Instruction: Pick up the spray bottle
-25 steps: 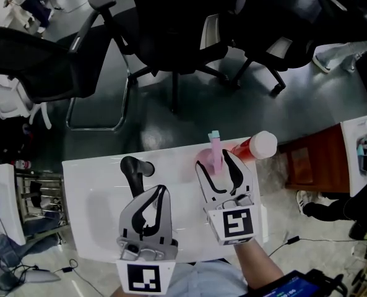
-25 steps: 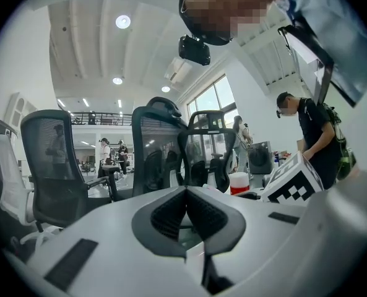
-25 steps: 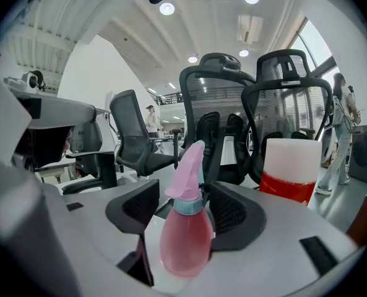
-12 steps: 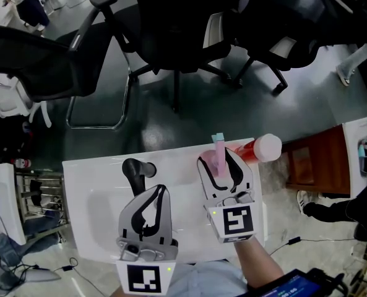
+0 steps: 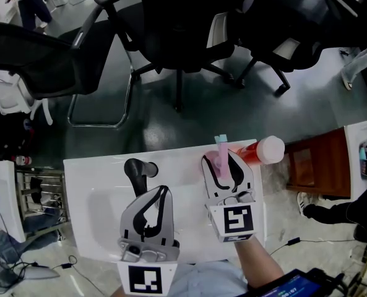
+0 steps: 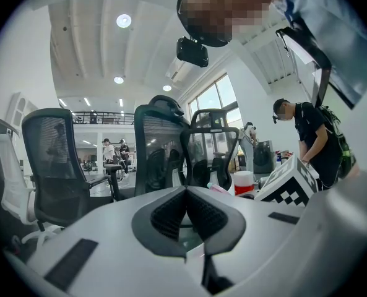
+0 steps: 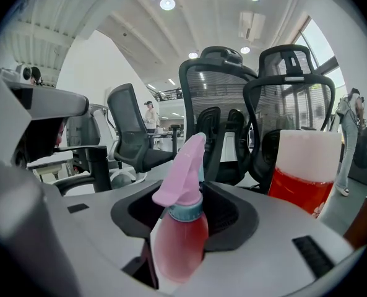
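The pink spray bottle [image 5: 221, 151] with a teal nozzle stands upright on the white table [image 5: 96, 190], near its far edge. My right gripper [image 5: 221, 161] reaches around it from the near side, and its jaws are closing with the bottle's body between them. In the right gripper view the spray bottle [image 7: 180, 228] fills the gap between the dark pads, and I see no firm press on it. My left gripper [image 5: 151, 195] rests to the left with its jaws together and nothing between them; the left gripper [image 6: 184, 193] shows its ribbed pads meeting.
A red bottle with a white cap [image 5: 262, 148] lies just right of the spray bottle. A black handle-shaped object [image 5: 137, 169] stands ahead of the left gripper. Black office chairs [image 5: 171, 36] crowd the floor beyond the table. A brown cabinet [image 5: 313, 163] stands at the right.
The right gripper's jaws have narrowed around the pink spray bottle. The bottle and the left gripper have stayed where they were.
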Available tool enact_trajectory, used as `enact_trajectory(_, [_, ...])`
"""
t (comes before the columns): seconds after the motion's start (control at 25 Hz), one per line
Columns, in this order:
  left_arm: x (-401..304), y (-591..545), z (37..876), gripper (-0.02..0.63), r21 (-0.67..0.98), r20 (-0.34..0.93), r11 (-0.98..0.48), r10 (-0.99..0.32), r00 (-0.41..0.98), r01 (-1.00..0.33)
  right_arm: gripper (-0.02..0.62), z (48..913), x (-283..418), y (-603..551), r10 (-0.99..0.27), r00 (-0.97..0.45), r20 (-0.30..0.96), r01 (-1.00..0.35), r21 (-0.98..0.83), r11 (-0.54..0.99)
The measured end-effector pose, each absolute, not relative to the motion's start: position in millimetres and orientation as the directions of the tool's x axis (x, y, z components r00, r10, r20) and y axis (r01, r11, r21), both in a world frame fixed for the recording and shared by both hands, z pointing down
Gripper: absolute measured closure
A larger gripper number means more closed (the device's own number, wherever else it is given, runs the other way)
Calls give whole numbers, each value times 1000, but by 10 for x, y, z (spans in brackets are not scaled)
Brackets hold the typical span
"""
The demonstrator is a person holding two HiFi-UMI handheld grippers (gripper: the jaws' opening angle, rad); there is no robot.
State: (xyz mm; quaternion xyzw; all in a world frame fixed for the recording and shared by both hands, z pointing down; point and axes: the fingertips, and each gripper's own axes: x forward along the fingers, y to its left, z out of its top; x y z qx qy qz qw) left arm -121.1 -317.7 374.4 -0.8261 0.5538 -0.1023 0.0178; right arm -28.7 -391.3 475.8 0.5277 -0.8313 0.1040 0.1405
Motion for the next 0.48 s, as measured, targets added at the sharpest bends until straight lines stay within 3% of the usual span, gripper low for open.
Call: enact_trajectory(0.48, [-1212,-3199,3731,589,-139,149,-383,-920,363,-913,426,4752,-272,-3940,-865,-400,303,-910,-17,415])
